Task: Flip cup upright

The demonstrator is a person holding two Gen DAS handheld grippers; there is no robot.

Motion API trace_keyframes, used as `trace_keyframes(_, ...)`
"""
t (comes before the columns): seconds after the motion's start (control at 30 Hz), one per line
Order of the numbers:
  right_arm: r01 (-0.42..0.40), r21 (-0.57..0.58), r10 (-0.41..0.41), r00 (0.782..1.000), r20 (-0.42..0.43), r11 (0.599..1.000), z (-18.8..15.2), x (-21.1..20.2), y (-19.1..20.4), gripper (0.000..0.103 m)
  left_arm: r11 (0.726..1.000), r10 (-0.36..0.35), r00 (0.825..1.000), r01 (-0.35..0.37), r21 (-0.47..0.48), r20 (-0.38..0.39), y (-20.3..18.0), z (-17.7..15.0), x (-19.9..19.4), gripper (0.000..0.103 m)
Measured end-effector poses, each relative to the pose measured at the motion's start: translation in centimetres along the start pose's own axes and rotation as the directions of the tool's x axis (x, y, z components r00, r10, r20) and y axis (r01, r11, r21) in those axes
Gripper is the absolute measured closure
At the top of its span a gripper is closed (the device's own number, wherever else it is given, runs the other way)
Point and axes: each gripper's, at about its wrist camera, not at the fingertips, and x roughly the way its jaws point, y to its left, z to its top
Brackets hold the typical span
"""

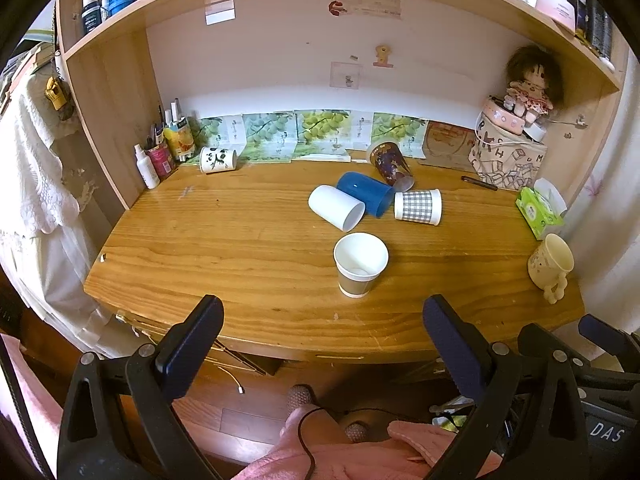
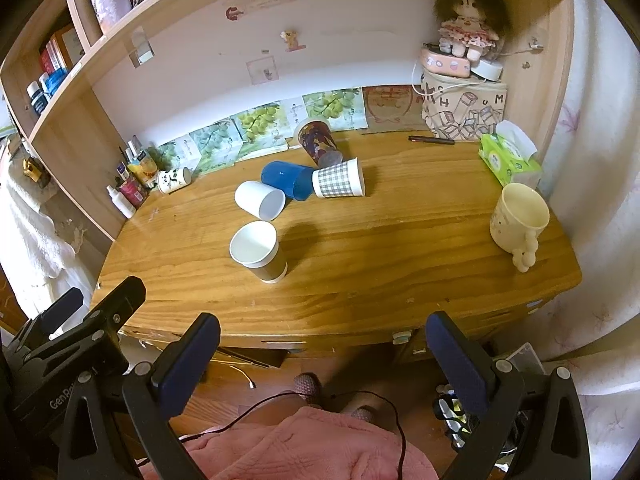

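Several cups lie on their sides on the wooden desk (image 1: pixel 240 240): a white cup (image 1: pixel 336 208) (image 2: pixel 259 200), a blue cup (image 1: pixel 366 194) (image 2: pixel 288 179), a checked cup (image 1: pixel 418 207) (image 2: pixel 338 179), a dark patterned cup (image 1: pixel 390 164) (image 2: pixel 318 142) and a panda cup (image 1: pixel 218 159) (image 2: pixel 174 180). A brown paper cup (image 1: pixel 360 264) (image 2: pixel 258 250) stands upright near the front. A cream mug (image 1: pixel 550 266) (image 2: pixel 518 222) stands upright at the right. My left gripper (image 1: pixel 322 320) and right gripper (image 2: pixel 322 338) are both open and empty, held off the desk's front edge.
Bottles and pens (image 1: pixel 160 152) crowd the back left corner. A green tissue box (image 1: pixel 540 210) (image 2: pixel 508 160), a patterned box with a doll (image 1: pixel 508 160) (image 2: pixel 464 112) and a pen (image 1: pixel 480 183) sit at the back right. Shelf sides flank the desk.
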Motion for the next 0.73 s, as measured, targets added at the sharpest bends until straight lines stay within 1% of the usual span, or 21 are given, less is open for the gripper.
trace_keyframes(0.43, 0.001, 0.002, -0.001, 1.000, -0.007, 1.000, -0.34, -0.28, 0.03, 0.000, 1.000, 0.000, 1.000, 0.000, 0.000, 0.001, -0.04, -0.11, -0.16, 0.003)
trace_keyframes(0.73, -0.007, -0.002, 0.007, 1.000, -0.010, 1.000, -0.47, -0.45, 0.53, 0.000, 1.000, 0.012, 1.000, -0.012, 0.002, 0.009, 0.69, -0.85, -0.54, 0.003)
